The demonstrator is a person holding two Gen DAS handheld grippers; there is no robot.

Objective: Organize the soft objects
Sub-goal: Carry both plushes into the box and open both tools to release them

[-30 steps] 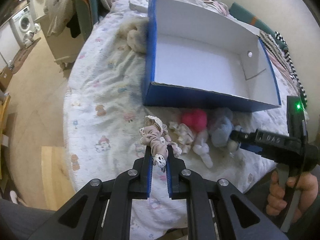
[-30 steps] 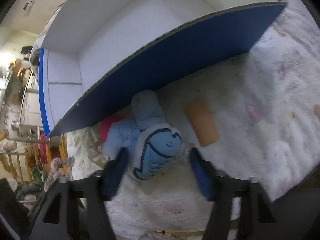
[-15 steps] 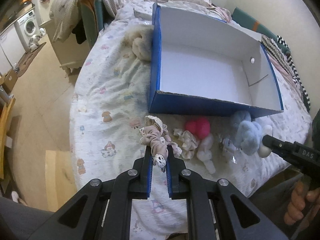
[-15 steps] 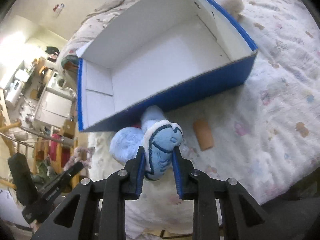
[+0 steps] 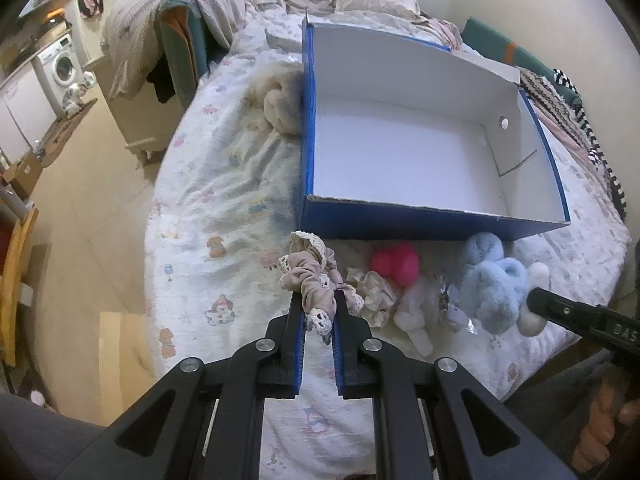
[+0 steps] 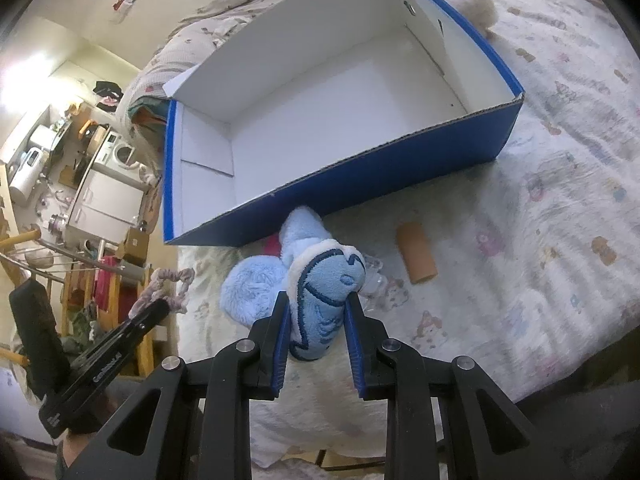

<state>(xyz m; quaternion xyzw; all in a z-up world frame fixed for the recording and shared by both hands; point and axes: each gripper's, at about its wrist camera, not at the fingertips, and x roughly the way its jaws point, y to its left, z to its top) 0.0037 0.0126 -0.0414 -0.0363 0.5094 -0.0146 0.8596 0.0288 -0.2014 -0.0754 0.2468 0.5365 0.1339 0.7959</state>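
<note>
Blue plush toy [image 6: 320,300] lengthwise in clamped right gripper [image 6: 316,300]; left gripper [image 5: 317,300] pinching beige scrunchie [image 5: 312,276].

Right gripper [image 6: 316,312] is closing on the fluffy light-blue plush toy [image 6: 320,292] and lifting it, frame centre; blue cardboard box [image 6: 400,168] is receding.

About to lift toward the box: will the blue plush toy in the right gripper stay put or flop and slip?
The blue plush toy looks soft: the right gripper dents it, so the hold is probably secure. Only one end is clamped; the fluffy rest hangs outside and will likely droop. It seems light for its bulk, and may brush the blue box rim.
</note>
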